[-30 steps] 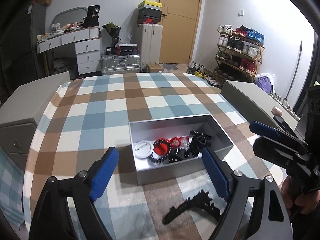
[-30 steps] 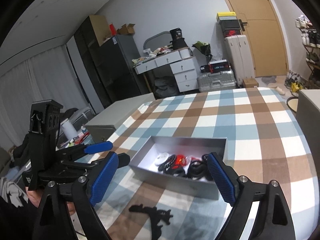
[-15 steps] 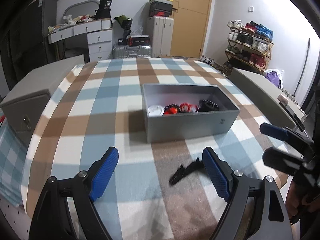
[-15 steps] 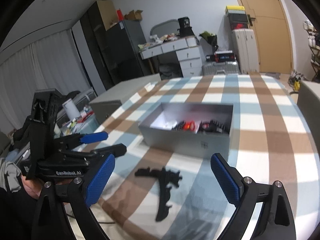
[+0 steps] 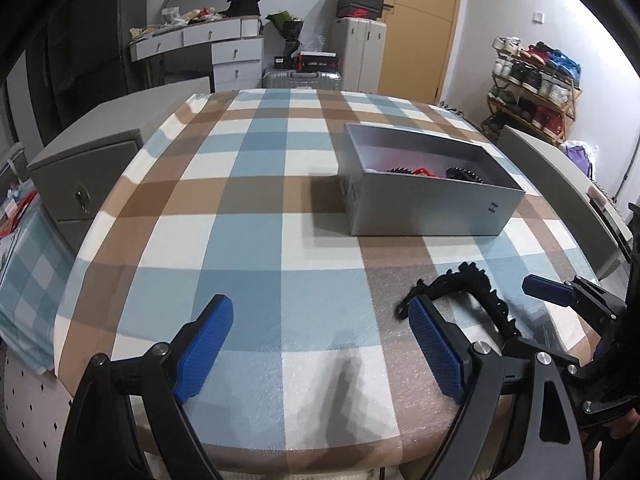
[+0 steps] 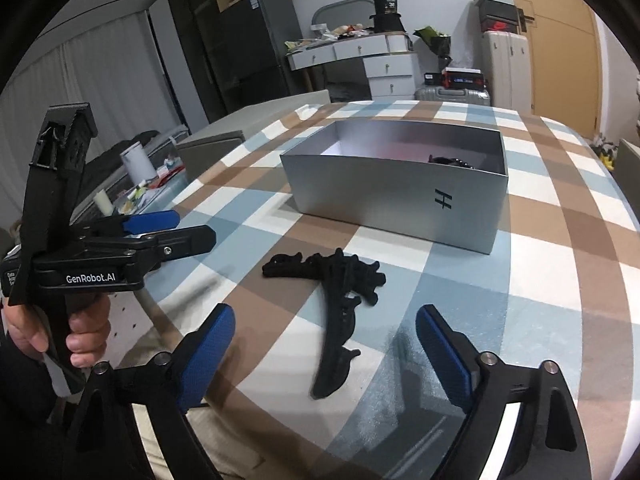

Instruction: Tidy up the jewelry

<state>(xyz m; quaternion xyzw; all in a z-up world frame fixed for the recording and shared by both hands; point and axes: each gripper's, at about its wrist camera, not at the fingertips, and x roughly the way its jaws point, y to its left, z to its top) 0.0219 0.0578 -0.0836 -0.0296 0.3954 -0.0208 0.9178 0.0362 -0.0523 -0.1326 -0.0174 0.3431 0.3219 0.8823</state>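
We hold both claws spread and empty: the right gripper [image 6: 322,354] near the black clip [image 6: 332,308], its jaws just narrowing; the left gripper [image 5: 320,348] idle; the box [image 6: 392,204] beyond.

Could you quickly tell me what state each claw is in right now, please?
Left claw: open, holding nothing.
Right claw: open, jaws just narrowed slightly, holding nothing; black hair clip lies on the tablecloth ahead of it.

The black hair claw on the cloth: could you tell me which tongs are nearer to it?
Right, it seems. The claw lies just ahead of the right tongs, between their open fingers; the left tongs sit off to its left, one finger overlapping its end.
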